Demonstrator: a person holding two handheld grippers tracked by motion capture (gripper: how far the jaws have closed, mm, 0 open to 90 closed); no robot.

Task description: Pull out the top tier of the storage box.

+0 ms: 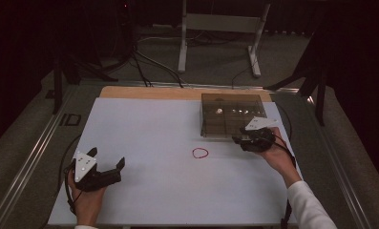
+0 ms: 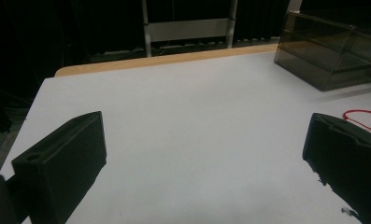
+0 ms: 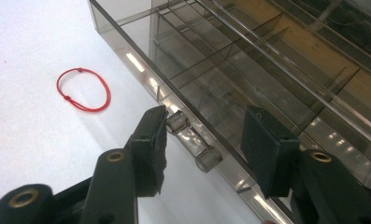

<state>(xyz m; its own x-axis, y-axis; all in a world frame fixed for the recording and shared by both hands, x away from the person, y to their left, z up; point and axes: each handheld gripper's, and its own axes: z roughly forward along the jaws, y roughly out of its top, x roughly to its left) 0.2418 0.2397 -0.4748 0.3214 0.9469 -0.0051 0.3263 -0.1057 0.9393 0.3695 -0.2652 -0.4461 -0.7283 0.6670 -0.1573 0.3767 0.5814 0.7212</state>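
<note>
Right tool [image 3: 204, 135]: jaws apart, nothing gripped; they stand on either side of the clear latch [image 3: 192, 140] on the front wall of the smoky box [image 3: 248, 60], the left jaw's tip just beside the latch, the other jaw against the box front.
Box: a clear, dark-tinted case split into compartments, lid down; in the high view it sits at the far right of the bench [image 1: 144, 133], with the right tool [image 1: 242, 138] at its near edge.
Red band [image 3: 83, 89]: a thin red loop lying flat on the white bench top, left of the box and near the right tool, touching neither.
Left tool [image 2: 204, 154]: jaws spread wide, empty, over bare bench; the red band [image 2: 363, 117] lies just past its right jaw.
Left tool, high view [image 1: 107, 160]: near the bench's near left corner, well apart from the band [image 1: 200, 152] and the box [image 1: 230, 114].
</note>
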